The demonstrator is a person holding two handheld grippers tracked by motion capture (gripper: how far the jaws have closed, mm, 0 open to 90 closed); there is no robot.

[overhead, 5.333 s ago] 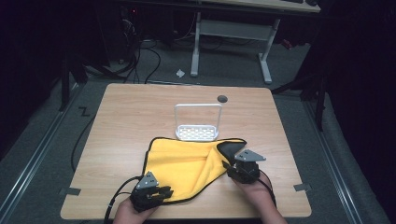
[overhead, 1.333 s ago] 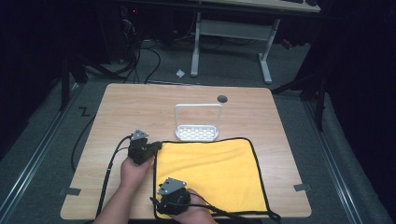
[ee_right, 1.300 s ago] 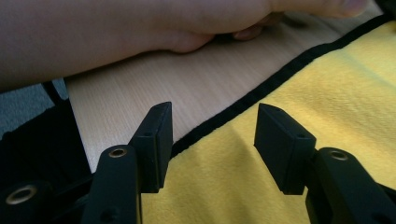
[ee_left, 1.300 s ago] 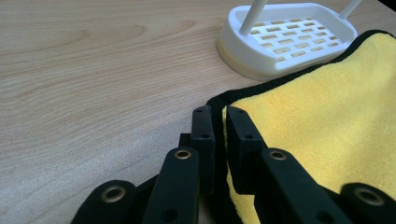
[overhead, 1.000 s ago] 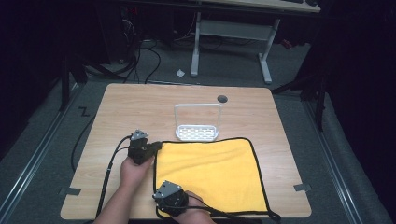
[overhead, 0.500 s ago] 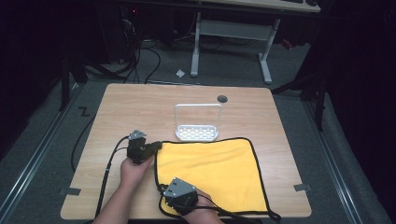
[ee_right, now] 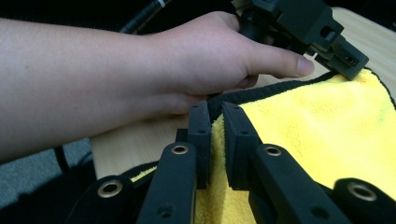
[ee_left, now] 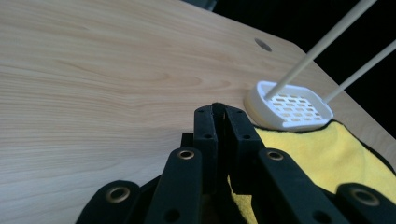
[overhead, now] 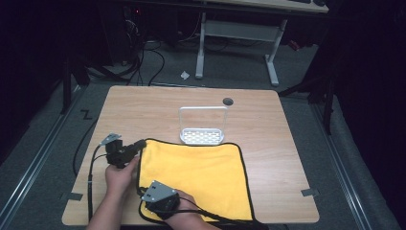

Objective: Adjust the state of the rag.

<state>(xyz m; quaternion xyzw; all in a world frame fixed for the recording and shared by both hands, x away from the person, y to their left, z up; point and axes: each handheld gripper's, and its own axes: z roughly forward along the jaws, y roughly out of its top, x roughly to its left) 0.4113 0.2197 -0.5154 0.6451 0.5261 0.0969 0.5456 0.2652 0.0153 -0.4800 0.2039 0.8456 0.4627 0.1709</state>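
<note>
One white rack [overhead: 202, 136] with a slotted base and a tall wire loop is standing on the table [overhead: 287, 143], holding nothing, its front edge touching the far hem of the single yellow cloth [overhead: 196, 172], which is lying mostly flat on the near half of the table. From above, the left gripper [overhead: 139, 144] is sitting at the cloth's far left corner and the right gripper [overhead: 146, 197] at its near left corner. The left gripper view [ee_left: 223, 122] is showing its jaws nearly together, pinching the black-edged corner of the cloth, with the rack just beyond. The right gripper view [ee_right: 215, 122] is showing its jaws narrowed on a yellow fold, and the person's left hand [ee_right: 205, 56] close ahead. Two grippers, one cloth, one rack.
</note>
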